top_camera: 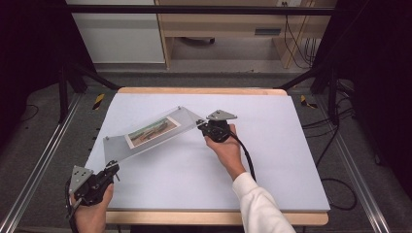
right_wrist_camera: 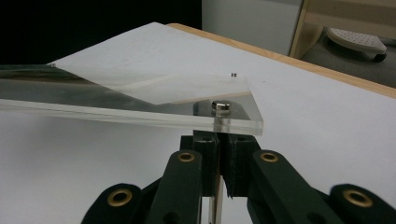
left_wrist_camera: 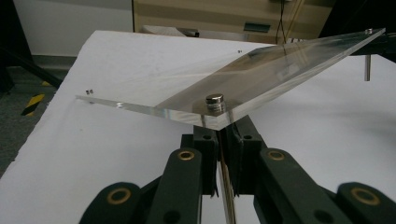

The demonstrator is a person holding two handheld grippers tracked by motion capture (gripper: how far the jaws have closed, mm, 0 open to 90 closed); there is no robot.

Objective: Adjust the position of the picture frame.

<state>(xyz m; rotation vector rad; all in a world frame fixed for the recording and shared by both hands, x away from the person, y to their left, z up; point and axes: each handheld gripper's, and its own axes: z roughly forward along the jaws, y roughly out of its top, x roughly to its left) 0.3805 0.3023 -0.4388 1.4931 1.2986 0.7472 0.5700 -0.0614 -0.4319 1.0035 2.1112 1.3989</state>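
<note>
A clear acrylic photo frame (top_camera: 150,131) with a landscape print (top_camera: 153,130) inside hangs tilted above the white table sheet (top_camera: 194,165). It is carried by two opposite corners. My left gripper (top_camera: 111,169) is shut on the near-left corner, and its jaws pinch just under the corner's metal cap (left_wrist_camera: 214,100). My right gripper (top_camera: 203,125) is shut on the right corner, under a matching cap (right_wrist_camera: 221,106). That right end rides higher. From the left gripper (left_wrist_camera: 218,137) the clear plate (left_wrist_camera: 261,79) slopes up and away. Above the right gripper (right_wrist_camera: 219,140) the plate (right_wrist_camera: 116,100) stretches off to the left.
The white sheet covers a wooden table (top_camera: 204,91) set between metal rails (top_camera: 43,160). Past the far edge stand a wooden desk (top_camera: 218,24) and hanging cables (top_camera: 296,34). Each gripper's cable (top_camera: 245,155) trails back along its forearm. Small fittings mark the frame's two free corners (left_wrist_camera: 90,91).
</note>
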